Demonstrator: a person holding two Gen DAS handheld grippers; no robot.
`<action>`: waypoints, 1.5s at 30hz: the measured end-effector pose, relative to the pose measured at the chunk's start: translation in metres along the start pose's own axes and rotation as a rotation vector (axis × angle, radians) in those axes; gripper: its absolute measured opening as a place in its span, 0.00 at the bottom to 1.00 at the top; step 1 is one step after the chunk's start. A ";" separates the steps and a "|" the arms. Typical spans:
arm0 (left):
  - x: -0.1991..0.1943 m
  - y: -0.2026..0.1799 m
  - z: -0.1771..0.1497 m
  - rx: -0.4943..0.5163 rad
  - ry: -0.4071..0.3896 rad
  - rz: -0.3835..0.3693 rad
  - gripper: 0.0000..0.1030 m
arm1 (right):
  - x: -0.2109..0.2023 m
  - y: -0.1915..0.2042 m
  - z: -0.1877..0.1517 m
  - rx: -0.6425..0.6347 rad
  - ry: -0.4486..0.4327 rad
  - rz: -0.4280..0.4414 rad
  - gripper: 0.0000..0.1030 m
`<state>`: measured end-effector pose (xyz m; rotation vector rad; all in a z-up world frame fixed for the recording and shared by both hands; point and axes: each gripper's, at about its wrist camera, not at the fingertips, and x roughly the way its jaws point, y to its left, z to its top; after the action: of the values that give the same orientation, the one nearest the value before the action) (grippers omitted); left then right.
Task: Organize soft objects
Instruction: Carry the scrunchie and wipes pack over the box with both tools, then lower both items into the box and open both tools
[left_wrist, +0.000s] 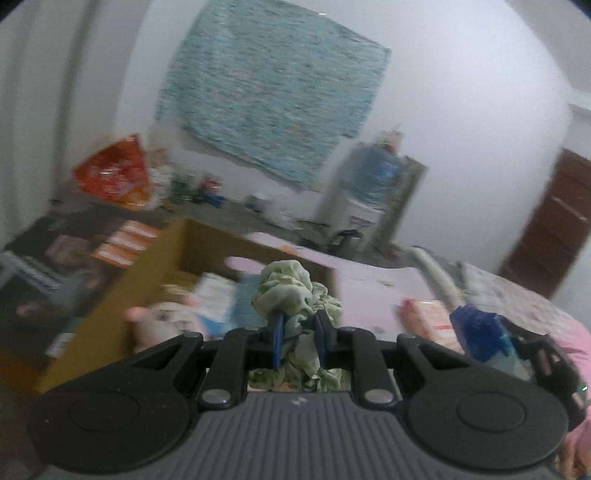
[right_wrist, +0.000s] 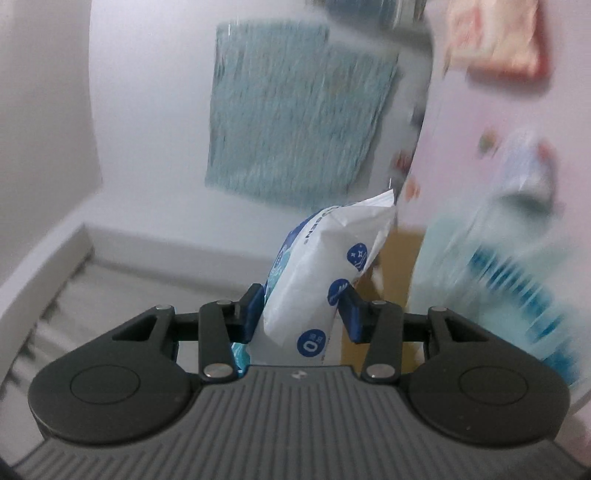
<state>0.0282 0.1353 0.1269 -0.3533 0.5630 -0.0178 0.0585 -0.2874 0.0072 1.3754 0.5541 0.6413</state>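
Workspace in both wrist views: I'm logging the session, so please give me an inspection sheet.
Surface: pink sheet, partly covered, blurred.
Job's things: crumpled green cloth; white-and-blue soft pack; open cardboard box already holding soft items.
Clutter: red-orange bag and small items on a dark shelf at left.
Grippers: left hand-held gripper shut on the green cloth; right hand-held gripper clamping the pack.
Cables: nothing seen.
Surroundings: white wall with a teal hanging, water dispenser, brown door.
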 end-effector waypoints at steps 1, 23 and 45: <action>-0.001 0.008 0.001 -0.003 0.006 0.018 0.18 | 0.012 0.001 -0.008 -0.001 0.038 -0.003 0.42; 0.064 0.095 -0.024 0.127 0.320 0.190 0.19 | 0.211 0.044 -0.161 -0.454 0.781 -0.424 0.41; 0.075 0.123 -0.030 0.130 0.380 0.275 0.24 | 0.292 -0.019 -0.210 -0.376 0.930 -0.613 0.45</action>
<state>0.0664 0.2329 0.0237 -0.1424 0.9780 0.1459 0.1216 0.0648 -0.0336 0.4344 1.4410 0.7992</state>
